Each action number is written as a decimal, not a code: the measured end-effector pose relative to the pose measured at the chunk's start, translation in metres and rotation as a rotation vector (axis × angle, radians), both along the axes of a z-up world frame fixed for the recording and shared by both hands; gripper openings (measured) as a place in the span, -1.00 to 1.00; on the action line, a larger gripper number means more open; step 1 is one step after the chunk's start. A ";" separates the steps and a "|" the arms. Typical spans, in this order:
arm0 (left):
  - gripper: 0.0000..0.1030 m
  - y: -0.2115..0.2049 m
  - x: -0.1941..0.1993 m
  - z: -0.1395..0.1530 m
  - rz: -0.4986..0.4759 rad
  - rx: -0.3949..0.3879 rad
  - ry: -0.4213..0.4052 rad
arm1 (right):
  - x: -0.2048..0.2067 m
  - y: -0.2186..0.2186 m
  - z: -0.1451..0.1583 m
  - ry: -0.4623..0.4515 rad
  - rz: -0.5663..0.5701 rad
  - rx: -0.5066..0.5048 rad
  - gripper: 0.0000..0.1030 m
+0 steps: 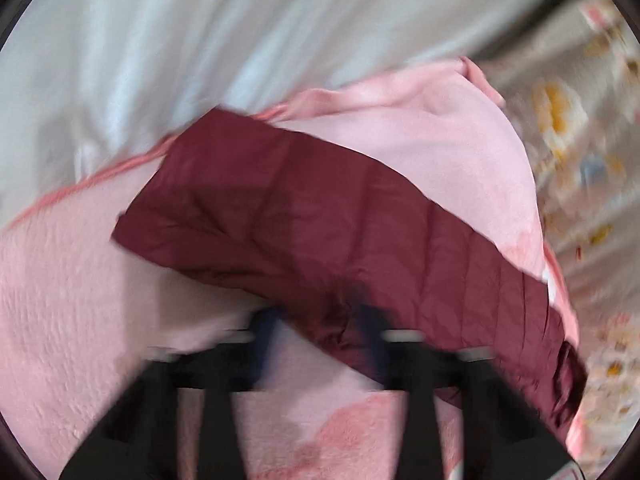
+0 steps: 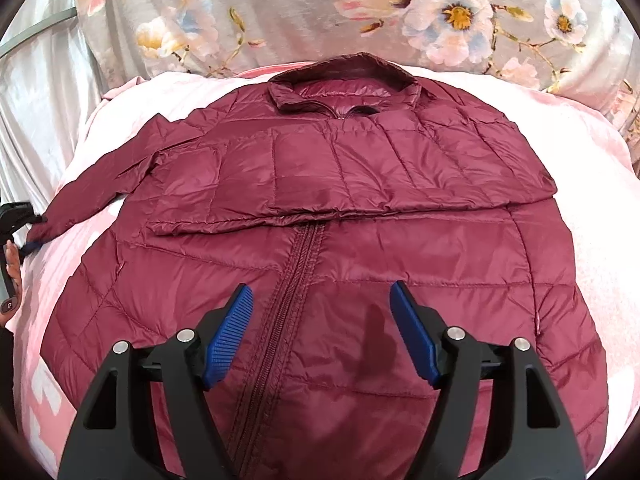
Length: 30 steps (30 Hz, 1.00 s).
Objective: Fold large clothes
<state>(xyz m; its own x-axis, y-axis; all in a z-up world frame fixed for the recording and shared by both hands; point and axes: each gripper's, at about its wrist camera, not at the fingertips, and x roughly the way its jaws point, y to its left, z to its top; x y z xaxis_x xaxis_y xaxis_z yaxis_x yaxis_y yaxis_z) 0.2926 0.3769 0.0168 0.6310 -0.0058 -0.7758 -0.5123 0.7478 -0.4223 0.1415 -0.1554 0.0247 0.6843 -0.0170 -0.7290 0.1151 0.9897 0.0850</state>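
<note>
Now the dark red puffer jacket lies flat on the pink blanket. Left tongs pinch its sleeve cuff at nine o'clock. Right tongs hang wide, holding nothing. Lay the sleeve straight across the chest.

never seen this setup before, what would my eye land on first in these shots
The dark red puffer jacket fills the right wrist view, lying zipper-up on a pink blanket, with one sleeve already folded across its chest. The right tongs hang open over its lower front. At the far left edge, the left tongs are at the end of the other sleeve, with a flowered cloth behind.
</note>
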 end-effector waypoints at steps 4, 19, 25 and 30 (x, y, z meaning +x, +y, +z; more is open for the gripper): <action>-1.00 -0.047 0.003 0.040 -0.110 0.168 -0.080 | -0.004 -0.003 0.003 -0.010 -0.010 -0.022 0.34; -0.92 -0.446 -0.032 0.174 -0.947 0.287 -0.486 | -0.018 -0.054 0.002 -0.023 -0.128 -0.017 0.35; 0.39 -0.528 -0.038 0.091 -1.055 0.240 -0.329 | -0.034 -0.092 -0.003 -0.014 -0.206 -0.003 0.35; 0.45 -0.508 -0.042 0.076 -1.043 0.278 -0.333 | -0.030 -0.113 0.010 -0.054 -0.211 0.033 0.41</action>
